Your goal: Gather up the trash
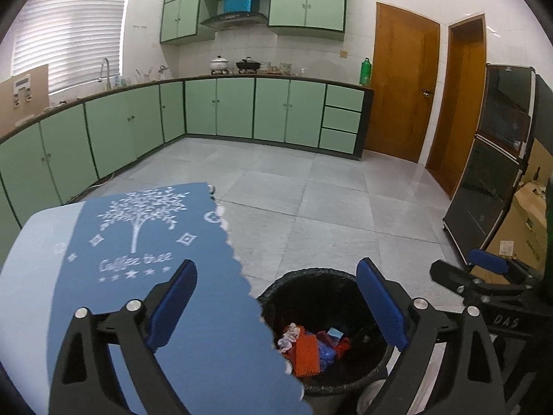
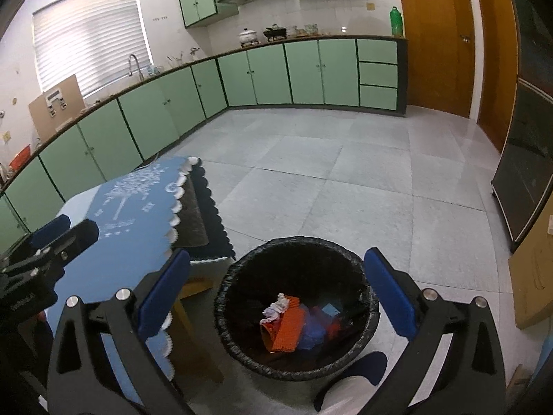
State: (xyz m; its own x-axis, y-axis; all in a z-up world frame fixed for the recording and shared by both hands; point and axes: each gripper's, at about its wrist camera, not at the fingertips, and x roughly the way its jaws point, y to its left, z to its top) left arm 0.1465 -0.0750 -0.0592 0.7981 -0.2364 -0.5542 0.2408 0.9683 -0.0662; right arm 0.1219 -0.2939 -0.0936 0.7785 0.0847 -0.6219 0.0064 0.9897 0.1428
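Observation:
A black bin with a black liner (image 1: 311,287) (image 2: 242,269) stands on the floor beside the table. Inside lie trash pieces: an orange ribbed piece (image 2: 287,328) (image 1: 306,354), a crumpled white wad (image 2: 274,307) (image 1: 288,337), blue scraps (image 2: 312,337). My left gripper (image 1: 276,304) is open and empty, above the table edge and the bin. My right gripper (image 2: 276,297) is open and empty, right above the bin. The right gripper shows in the left wrist view (image 1: 484,269); the left gripper shows in the right wrist view (image 2: 58,238).
A table with a blue cloth printed with a white tree (image 1: 138,242) (image 2: 131,214) is left of the bin. Green kitchen cabinets (image 1: 242,110) line the far walls. Wooden doors (image 1: 401,83) and a dark cabinet (image 1: 490,159) stand right. Cardboard boxes (image 2: 532,276) sit at the right.

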